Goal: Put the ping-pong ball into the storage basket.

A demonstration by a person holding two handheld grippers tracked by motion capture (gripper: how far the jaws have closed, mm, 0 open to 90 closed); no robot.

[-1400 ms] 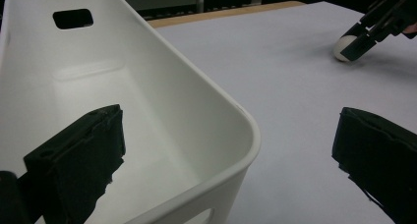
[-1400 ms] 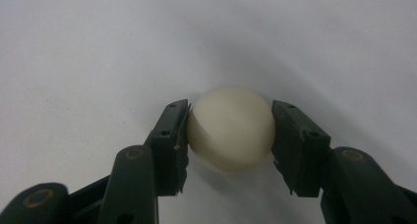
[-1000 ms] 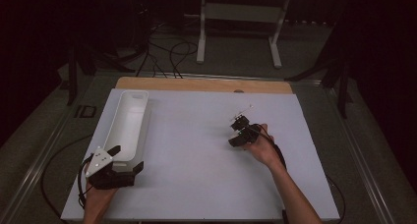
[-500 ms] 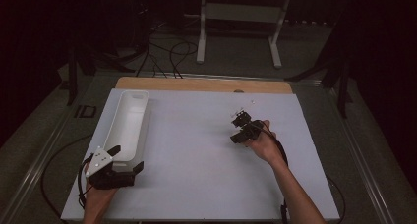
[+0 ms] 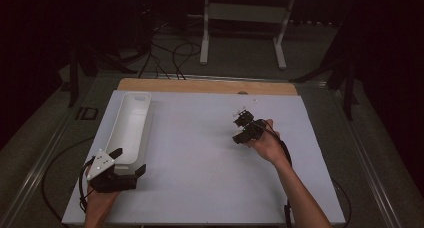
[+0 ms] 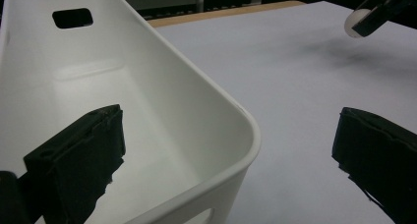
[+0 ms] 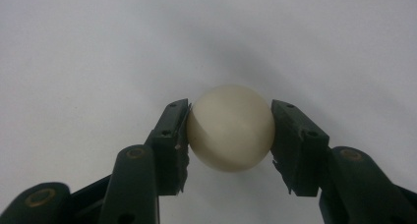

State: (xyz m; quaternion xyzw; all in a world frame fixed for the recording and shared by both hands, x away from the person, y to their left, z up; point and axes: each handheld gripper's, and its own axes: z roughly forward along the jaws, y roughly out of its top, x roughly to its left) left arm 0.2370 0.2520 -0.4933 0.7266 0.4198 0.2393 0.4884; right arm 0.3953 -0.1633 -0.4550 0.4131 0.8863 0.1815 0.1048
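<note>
A cream ball (image 7: 230, 127) is pinched between the two black pads of my right gripper (image 7: 230, 135), just above the white tabletop. In the high view my right gripper (image 5: 243, 120) hovers over the right half of the table. My left gripper (image 5: 131, 160) rests at the near end of a long white bin (image 5: 131, 123). Its jaws stand wide and open astride the bin's near wall (image 6: 216, 184), one pad inside and one outside. The left gripper view also catches the far-off right gripper's tip with the ball (image 6: 351, 26).
The white table sheet (image 5: 200, 158) spreads between the two hands. A wooden strip (image 5: 200, 85) runs along its far edge. Beyond the table are cables and a white stand (image 5: 240, 33) on the dark floor. The bin has a handle slot (image 6: 73, 17) at its far end.
My right hand has shifted slightly farther from the person, still gripping the ball. The left hand and the bin have not moved.
</note>
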